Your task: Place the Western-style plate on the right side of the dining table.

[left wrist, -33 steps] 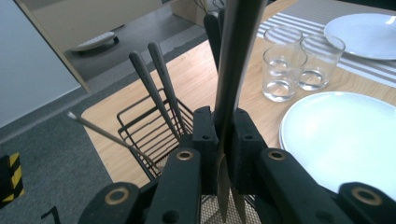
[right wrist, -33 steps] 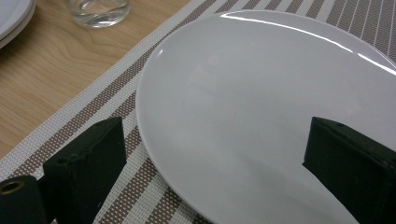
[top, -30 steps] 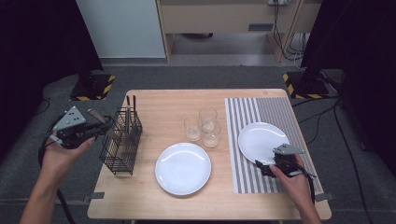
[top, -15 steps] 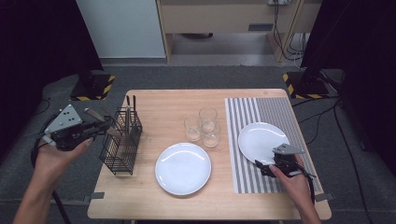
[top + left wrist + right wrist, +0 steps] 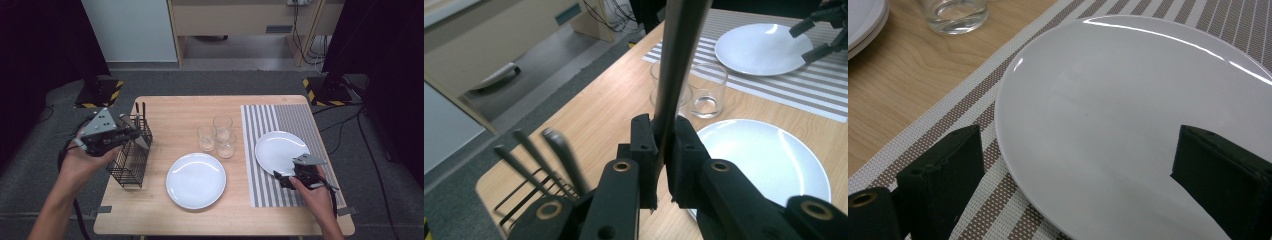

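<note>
The left gripper [image 5: 663, 165] is clamped on a slim, dark, stiff utensil handle [image 5: 679, 60] above the black wire cutlery rack [image 5: 131, 159] at the table's left edge. It looks light but slippery (grip low, near the pads). The hand tilts inward. The right gripper [image 5: 295, 175] hovers agape beside the white round plate [image 5: 1148, 125].

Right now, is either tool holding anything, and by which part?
Left tool is clamped on a dark utensil, low on its flat shaft; which end, I cannot tell. Right tool is open at the plate, holding nothing.
</note>
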`<state>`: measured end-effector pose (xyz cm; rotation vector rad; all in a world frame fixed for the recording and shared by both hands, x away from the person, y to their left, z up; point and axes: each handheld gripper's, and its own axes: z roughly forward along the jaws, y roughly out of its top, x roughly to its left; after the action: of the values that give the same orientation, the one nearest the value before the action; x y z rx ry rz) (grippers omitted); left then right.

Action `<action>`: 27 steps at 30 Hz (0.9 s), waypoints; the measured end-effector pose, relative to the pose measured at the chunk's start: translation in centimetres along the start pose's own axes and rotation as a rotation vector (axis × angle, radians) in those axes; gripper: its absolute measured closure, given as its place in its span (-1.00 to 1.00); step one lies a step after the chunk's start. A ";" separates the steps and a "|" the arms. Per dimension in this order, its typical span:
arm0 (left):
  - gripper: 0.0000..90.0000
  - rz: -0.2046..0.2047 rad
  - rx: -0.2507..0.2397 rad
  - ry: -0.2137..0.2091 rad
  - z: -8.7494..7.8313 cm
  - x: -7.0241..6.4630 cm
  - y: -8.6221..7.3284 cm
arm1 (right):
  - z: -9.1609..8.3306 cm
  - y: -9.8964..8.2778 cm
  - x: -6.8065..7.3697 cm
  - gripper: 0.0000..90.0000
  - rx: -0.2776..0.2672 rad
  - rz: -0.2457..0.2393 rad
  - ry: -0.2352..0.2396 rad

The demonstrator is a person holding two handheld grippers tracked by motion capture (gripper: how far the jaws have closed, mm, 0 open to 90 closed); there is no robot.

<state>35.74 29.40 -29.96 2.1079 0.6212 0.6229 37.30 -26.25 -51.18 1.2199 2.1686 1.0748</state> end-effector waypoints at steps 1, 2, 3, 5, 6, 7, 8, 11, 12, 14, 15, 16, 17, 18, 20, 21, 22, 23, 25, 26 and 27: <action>0.83 0.006 0.008 -0.010 0.6 -0.2 0.1 | -0.1 0.0 -0.1 -0.85 -0.002 0.001 -0.001; 0.83 0.011 0.017 -0.017 1.2 -0.3 0.2 | -0.1 0.0 -0.1 -0.85 -0.002 0.001 -0.001; 0.83 0.017 0.026 -0.028 2.0 -0.5 0.3 | -0.2 0.0 -0.2 -0.78 -0.007 -0.008 0.001; 0.83 0.028 0.032 -0.038 2.9 -0.9 0.5 | -0.3 -0.1 -0.2 -0.77 -0.012 -0.013 0.000; 0.83 0.028 0.032 -0.038 2.9 -0.9 0.5 | -0.3 -0.1 -0.3 -0.76 -0.015 -0.013 0.001; 0.83 0.036 0.032 -0.050 3.6 -1.2 0.6 | -0.3 -0.1 -0.3 -0.75 -0.018 -0.015 0.003; 0.83 0.036 0.032 -0.050 3.6 -1.2 0.6 | -0.3 -0.1 -0.3 -0.75 -0.018 -0.015 0.003; 0.83 0.047 0.042 -0.071 4.9 -1.7 0.8 | -0.3 -0.2 -0.3 -0.65 -0.013 -0.028 0.000; 0.83 0.047 0.042 -0.071 4.9 -1.7 0.8 | -0.3 -0.2 -0.3 -0.65 -0.013 -0.028 0.000; 0.83 0.048 0.052 -0.077 5.6 -1.8 0.8 | -0.4 -0.2 -0.4 -0.65 -0.013 -0.036 0.006; 0.83 0.047 0.056 -0.088 6.2 -1.9 0.8 | -0.4 -0.2 -0.4 -0.65 -0.016 -0.039 0.004; 0.83 0.047 0.056 -0.088 6.2 -1.9 0.8 | -0.4 -0.2 -0.4 -0.65 -0.016 -0.039 0.004; 0.83 0.056 0.061 -0.098 6.9 -2.0 0.9 | -0.3 -0.3 -0.5 -0.65 -0.015 -0.038 0.000; 0.83 0.056 0.061 -0.098 6.9 -2.0 0.9 | -0.3 -0.3 -0.5 -0.65 -0.015 -0.038 0.000; 0.83 0.057 0.070 -0.112 8.0 -2.0 0.8 | -0.3 -0.3 -0.4 -0.64 -0.009 -0.041 -0.001; 0.83 0.057 0.072 -0.114 8.3 -2.0 0.8 | -0.3 -0.3 -0.4 -0.64 -0.012 -0.041 -0.003; 0.83 0.053 0.073 -0.117 8.6 -2.1 0.8 | -0.3 -0.3 -0.5 -0.64 -0.013 -0.044 -0.009; 0.83 0.054 0.077 -0.117 8.8 -2.1 0.8 | -0.3 -0.3 -0.5 -0.63 -0.017 -0.046 -0.017; 0.83 0.053 0.074 -0.119 9.1 -2.1 0.7 | -0.3 -0.3 -0.6 -0.63 -0.031 -0.052 -0.026; 0.83 0.053 0.074 -0.119 9.1 -2.1 0.7 | -0.3 -0.3 -0.6 -0.63 -0.031 -0.052 -0.026; 0.83 0.054 0.071 -0.118 9.2 -2.2 0.7 | -0.3 -0.4 -0.6 -0.63 -0.034 -0.057 -0.032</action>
<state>39.98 22.41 -34.77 2.2158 0.5284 0.5085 37.20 -27.04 -51.26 1.1459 2.1386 1.0572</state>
